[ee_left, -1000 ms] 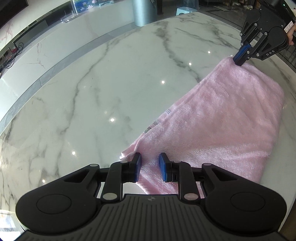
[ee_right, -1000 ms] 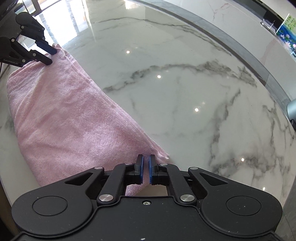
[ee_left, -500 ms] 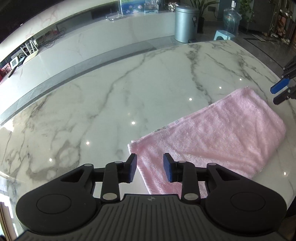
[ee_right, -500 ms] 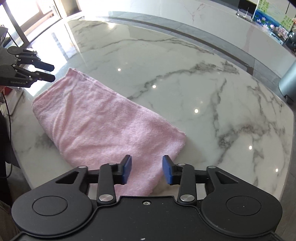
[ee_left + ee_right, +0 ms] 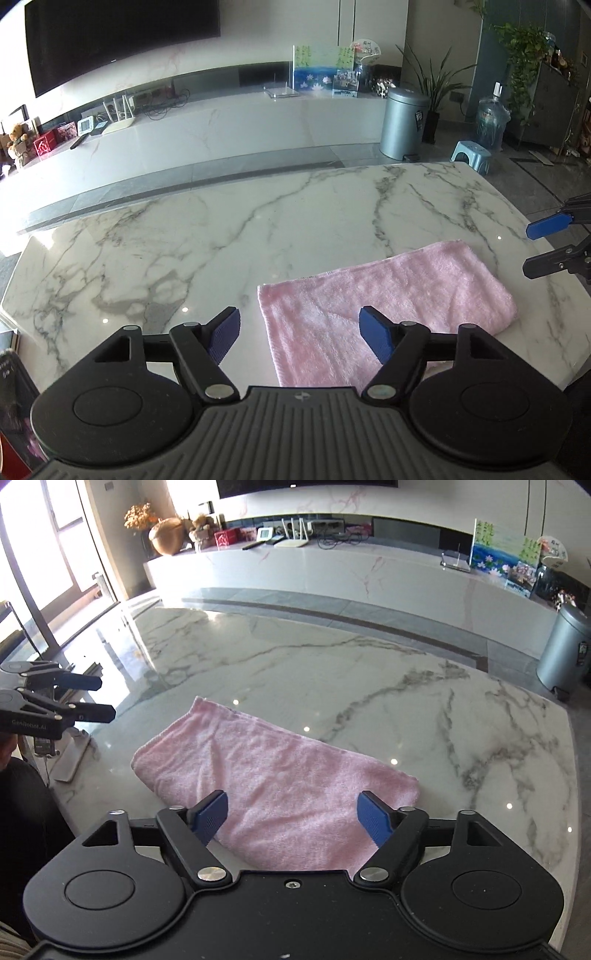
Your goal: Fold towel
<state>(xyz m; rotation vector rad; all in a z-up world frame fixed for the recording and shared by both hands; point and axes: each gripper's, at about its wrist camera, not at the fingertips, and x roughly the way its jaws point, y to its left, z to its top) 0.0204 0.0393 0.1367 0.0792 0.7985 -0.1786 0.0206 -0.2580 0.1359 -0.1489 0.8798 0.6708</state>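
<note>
A pink towel (image 5: 384,295) lies folded flat on the white marble table (image 5: 221,236), near its front edge; it also shows in the right wrist view (image 5: 280,775). My left gripper (image 5: 300,334) is wide open and empty, raised above and behind the towel's left end. My right gripper (image 5: 291,816) is wide open and empty, raised above and behind the towel's right end. Each gripper shows in the other's view, the right gripper (image 5: 532,247) off the towel's right end and the left gripper (image 5: 103,698) off its left end, both open.
The marble table's far edge (image 5: 258,184) borders a grey floor strip. A metal bin (image 5: 402,122) and a blue stool (image 5: 472,153) stand beyond the table. A long white counter (image 5: 332,576) with small items runs along the back wall.
Both grippers have let go of the towel, opened wide and pulled back and up. The towel now lies folded flat on the table.
</note>
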